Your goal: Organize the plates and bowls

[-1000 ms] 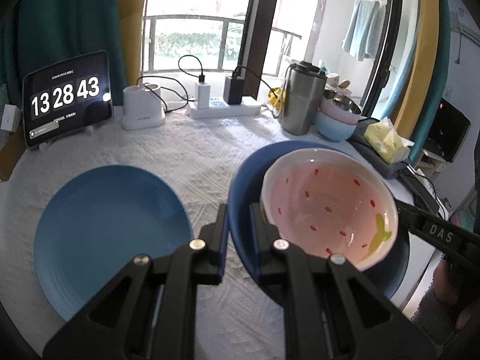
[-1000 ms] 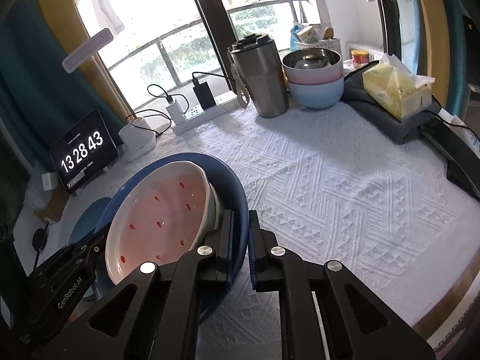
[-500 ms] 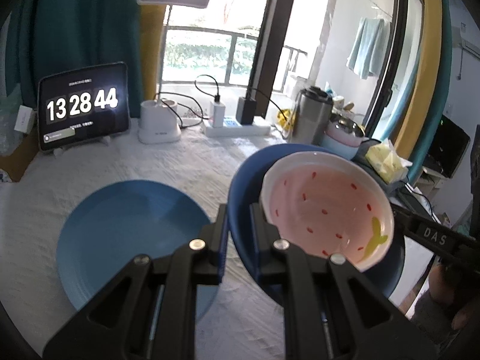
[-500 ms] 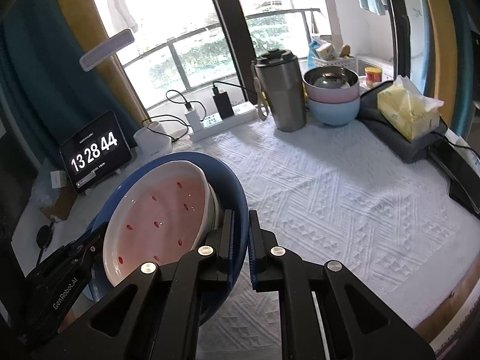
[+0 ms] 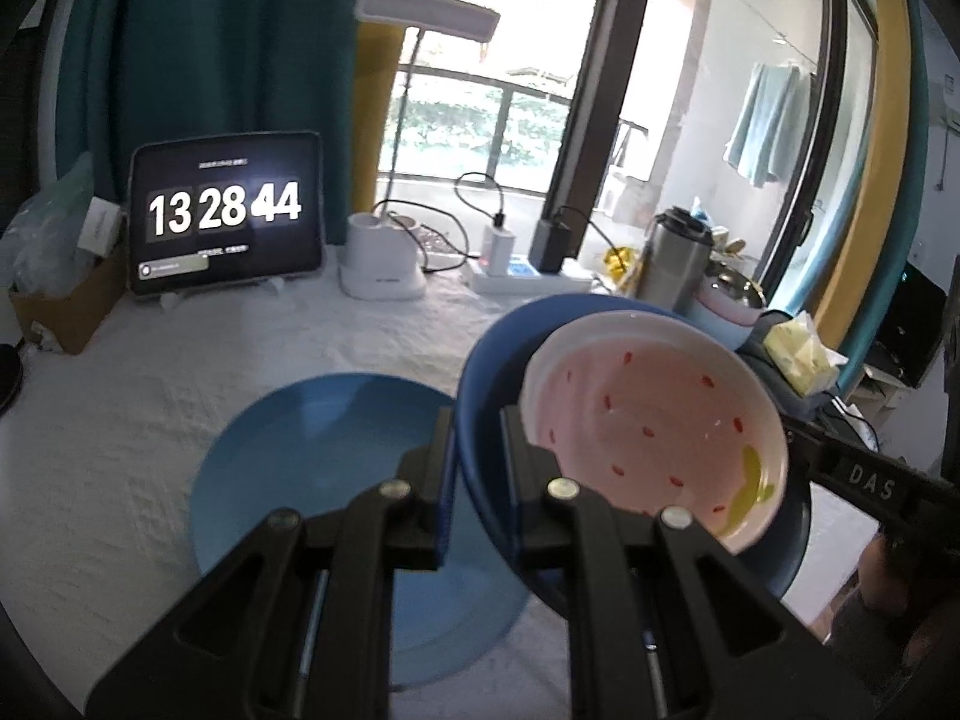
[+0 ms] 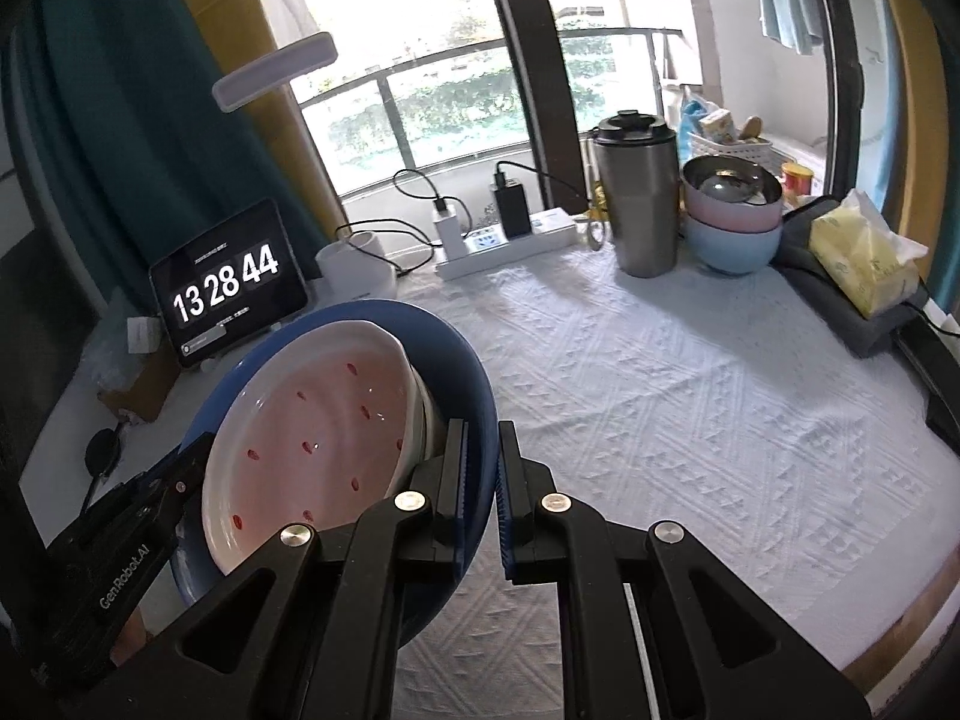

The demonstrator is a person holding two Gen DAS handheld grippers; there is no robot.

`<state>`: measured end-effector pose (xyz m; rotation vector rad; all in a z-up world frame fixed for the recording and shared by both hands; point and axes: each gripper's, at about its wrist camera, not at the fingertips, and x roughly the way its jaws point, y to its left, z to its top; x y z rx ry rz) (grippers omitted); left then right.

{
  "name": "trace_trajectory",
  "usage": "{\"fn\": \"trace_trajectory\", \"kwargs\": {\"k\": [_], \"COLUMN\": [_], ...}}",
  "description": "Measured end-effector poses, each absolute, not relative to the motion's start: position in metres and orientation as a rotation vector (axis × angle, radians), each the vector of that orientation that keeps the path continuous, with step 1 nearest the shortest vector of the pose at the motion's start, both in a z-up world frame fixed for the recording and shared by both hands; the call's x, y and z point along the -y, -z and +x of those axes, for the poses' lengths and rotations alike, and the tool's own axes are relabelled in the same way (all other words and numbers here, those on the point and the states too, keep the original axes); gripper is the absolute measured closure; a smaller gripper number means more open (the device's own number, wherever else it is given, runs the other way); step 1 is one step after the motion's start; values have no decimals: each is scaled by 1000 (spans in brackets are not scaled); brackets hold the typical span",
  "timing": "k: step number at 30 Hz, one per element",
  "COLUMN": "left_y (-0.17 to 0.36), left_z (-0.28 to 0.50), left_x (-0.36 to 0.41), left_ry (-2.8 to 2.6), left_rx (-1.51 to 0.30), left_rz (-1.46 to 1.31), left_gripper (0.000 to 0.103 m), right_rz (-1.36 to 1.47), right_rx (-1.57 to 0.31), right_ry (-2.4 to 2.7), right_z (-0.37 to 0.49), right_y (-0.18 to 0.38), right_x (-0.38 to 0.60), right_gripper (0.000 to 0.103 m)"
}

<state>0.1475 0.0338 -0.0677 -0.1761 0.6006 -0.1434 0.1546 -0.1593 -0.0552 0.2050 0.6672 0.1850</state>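
Observation:
A dark blue plate hangs above the table, carrying a pink bowl with red flecks and a white rim. My left gripper is shut on the plate's left rim. My right gripper is shut on its opposite rim, and each gripper shows at the edge of the other's view. A light blue plate lies flat on the white tablecloth, below and left of the lifted pair in the left wrist view.
At the back stand a steel tumbler, stacked pink and blue bowls, a power strip, a white lamp base and a clock tablet. A yellow tissue pack lies on grey cloth at the right.
Both grippers have carried the dark blue plate and pink bowl upward and to the left, over the light blue plate's right edge. The table has dropped lower in both views.

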Motion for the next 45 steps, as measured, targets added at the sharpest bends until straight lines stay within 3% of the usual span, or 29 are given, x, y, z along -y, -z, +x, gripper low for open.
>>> {"fn": "trace_trajectory", "kwargs": {"k": [28, 45], "left_y": [68, 89], "left_z": [143, 155], "left_x": [-123, -139], "left_ry": [4, -7], "left_rx": [-591, -651], "left_rz": [-248, -257], "left_gripper": [91, 91], "right_rz": [153, 126], "right_rx": [-730, -802], "right_ry": [-313, -311], "right_z": [186, 202], "right_y": [57, 77], "right_x": [64, 36], "right_gripper": [92, 92]}}
